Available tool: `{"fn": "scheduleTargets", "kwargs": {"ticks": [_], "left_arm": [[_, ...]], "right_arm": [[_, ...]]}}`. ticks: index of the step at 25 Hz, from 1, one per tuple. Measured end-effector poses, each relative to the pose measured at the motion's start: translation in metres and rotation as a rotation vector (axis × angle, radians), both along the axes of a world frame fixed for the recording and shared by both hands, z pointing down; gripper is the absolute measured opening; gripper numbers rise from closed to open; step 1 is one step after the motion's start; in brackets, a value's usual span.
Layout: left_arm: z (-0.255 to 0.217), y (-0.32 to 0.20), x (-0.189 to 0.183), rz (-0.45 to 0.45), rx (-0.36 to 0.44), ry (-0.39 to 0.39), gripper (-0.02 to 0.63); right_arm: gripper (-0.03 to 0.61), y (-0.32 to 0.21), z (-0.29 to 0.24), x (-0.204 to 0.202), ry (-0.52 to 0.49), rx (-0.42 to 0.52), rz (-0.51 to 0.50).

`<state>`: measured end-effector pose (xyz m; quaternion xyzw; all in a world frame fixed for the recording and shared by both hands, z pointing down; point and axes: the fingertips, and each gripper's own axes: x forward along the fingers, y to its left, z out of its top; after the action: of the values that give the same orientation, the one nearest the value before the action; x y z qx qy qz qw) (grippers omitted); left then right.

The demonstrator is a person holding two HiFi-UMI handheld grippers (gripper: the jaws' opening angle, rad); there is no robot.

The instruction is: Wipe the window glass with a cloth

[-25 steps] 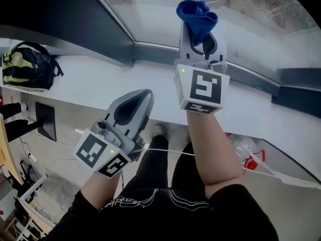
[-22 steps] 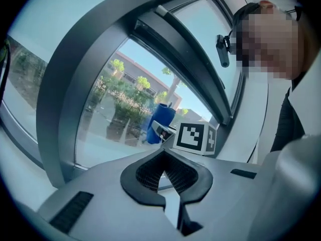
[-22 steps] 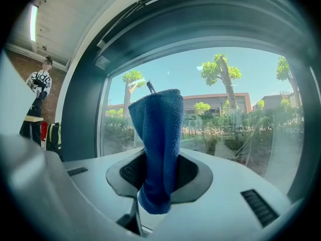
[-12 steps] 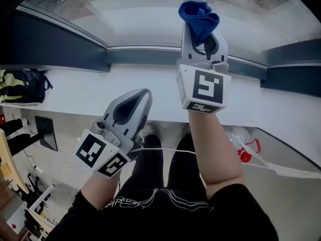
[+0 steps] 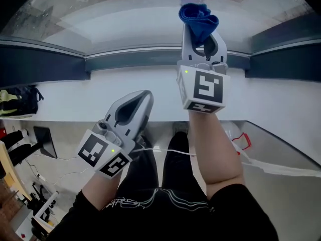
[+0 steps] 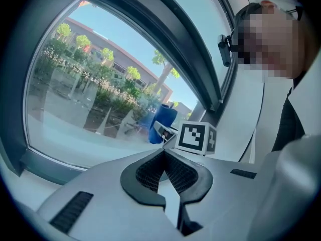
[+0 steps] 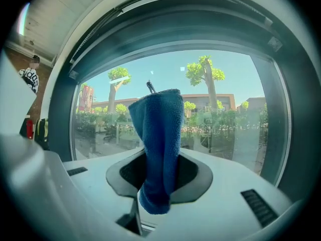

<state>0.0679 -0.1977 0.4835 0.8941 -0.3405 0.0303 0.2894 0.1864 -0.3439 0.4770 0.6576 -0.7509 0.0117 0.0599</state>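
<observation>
We clamp the blue cloth (image 5: pixel 197 17) in our right gripper (image 5: pixel 200 36), bunched past its tips close to the window glass (image 5: pixel 125 19), pane open either side, dark frame (image 5: pixel 135 60) below, while our left gripper (image 5: pixel 133 103) hangs lower, jaws together and empty.

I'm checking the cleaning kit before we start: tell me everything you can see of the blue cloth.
The blue cloth looks like a soft terry or microfibre towel, deep blue all over, bunched into a folded wad. The right gripper is shut on it partway along. Most of the cloth stands upright past the jaw tips, in front of the window glass, and a short end hangs down on the near side. Nothing else holds it. Whether its top touches the glass cannot be told.
</observation>
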Motion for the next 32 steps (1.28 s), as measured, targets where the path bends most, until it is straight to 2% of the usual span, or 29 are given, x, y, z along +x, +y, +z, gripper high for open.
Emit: {"fn": "scheduleTargets", "kwargs": {"ticks": [9, 14, 19, 22, 27, 32], "left_arm": [[0.003, 0.003, 0.09, 0.052, -0.007, 0.008, 0.005], [0.019, -0.011, 0.113, 0.087, -0.009, 0.01, 0.005], [0.015, -0.002, 0.175, 0.134, -0.024, 0.01, 0.005], [0.015, -0.003, 0.196, 0.155, -0.03, 0.008, 0.005], [0.012, -0.01, 0.225, 0.187, -0.011, -0.014, 0.005], [0.008, -0.02, 0.246, 0.208, 0.008, -0.02, 0.005]], "right_arm": [[0.094, 0.014, 0.004, 0.114, 0.011, -0.003, 0.069], [0.094, 0.007, 0.023, 0.15, 0.02, -0.014, 0.11], [0.094, 0.023, 0.018, 0.229, 0.009, -0.014, 0.161], [0.094, 0.026, 0.019, 0.263, -0.003, -0.018, 0.2], [0.094, 0.029, 0.018, 0.305, -0.025, -0.024, 0.252], [0.094, 0.029, 0.024, 0.325, -0.027, -0.043, 0.269]]}}
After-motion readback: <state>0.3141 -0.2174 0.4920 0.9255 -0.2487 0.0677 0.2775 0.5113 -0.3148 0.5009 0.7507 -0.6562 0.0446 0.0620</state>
